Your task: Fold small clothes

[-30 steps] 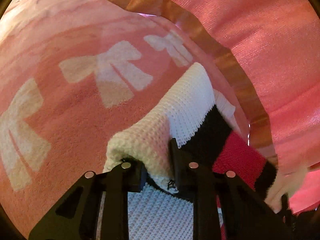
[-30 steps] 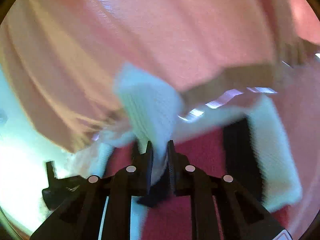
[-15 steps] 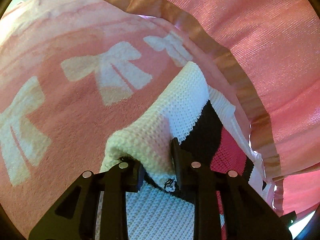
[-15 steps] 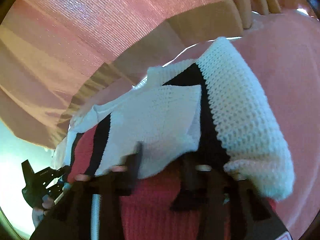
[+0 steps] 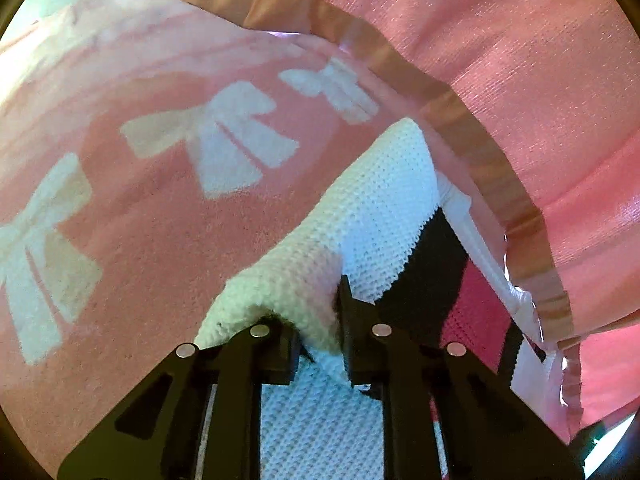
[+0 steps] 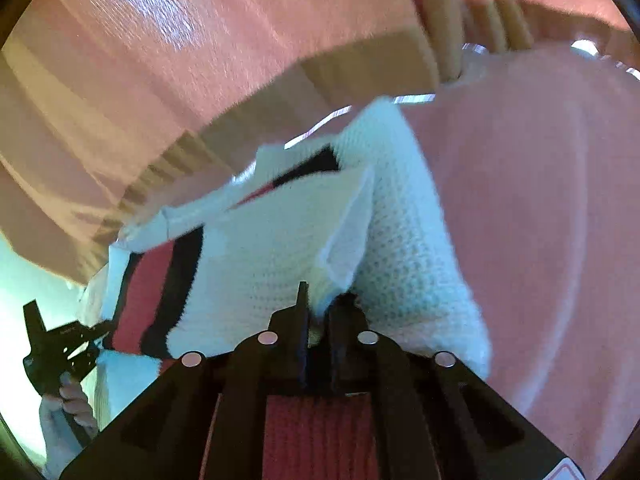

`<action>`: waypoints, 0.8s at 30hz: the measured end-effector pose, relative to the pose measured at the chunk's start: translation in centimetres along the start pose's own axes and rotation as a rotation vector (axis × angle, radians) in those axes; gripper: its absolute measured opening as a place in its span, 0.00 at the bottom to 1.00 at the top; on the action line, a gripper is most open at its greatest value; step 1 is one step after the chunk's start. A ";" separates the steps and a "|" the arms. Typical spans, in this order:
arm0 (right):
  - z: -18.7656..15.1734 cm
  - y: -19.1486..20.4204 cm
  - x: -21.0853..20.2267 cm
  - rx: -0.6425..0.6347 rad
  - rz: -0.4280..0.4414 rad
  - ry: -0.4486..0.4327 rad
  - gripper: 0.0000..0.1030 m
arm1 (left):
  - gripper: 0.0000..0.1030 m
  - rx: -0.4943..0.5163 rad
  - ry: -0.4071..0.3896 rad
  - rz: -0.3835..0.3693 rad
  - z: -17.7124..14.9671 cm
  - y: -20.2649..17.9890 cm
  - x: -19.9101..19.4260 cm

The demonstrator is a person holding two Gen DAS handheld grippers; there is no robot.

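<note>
A small knit garment [image 5: 380, 208], white with black and red stripes, lies bunched on a pink blanket with white bows [image 5: 160, 240]. My left gripper [image 5: 320, 320] has a thick white fold of it between its jaws, which are closing and press on the knit. In the right wrist view the same garment [image 6: 260, 264] spreads out ahead, its white part folded over the stripes. My right gripper [image 6: 320, 312] pinches a thin white edge of the knit, and its narrow jaws are opening slightly.
A shiny pink cloth with a tan hem [image 5: 520, 80] hangs close behind the garment, and its drape [image 6: 160, 80] fills the back in the right wrist view. The plain pink blanket [image 6: 540, 220] runs off to the right. A hand [image 6: 68, 400] holds a black grip at lower left.
The right gripper swung across and down, so the knit garment now lies sharper and closer before it. In the left wrist view the striped end dropped away to the right; the pinched fold stayed.
</note>
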State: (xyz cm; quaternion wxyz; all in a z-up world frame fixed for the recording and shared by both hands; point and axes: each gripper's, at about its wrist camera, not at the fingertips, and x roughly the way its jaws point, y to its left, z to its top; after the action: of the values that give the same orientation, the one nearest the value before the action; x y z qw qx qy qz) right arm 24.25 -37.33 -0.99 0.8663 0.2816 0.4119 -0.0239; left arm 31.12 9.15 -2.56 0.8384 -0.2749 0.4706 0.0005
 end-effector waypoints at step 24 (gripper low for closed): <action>0.5 23.4 14.3 -0.635 0.139 0.194 0.19 | 0.17 -0.033 0.061 -0.026 0.6 0.8 0.1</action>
State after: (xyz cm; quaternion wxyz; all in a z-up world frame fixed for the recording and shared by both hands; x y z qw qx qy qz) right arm 40.47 -15.17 -0.18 0.8671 0.0261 0.4592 0.1915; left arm 31.43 10.01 -2.78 0.8189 -0.2945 0.4925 -0.0110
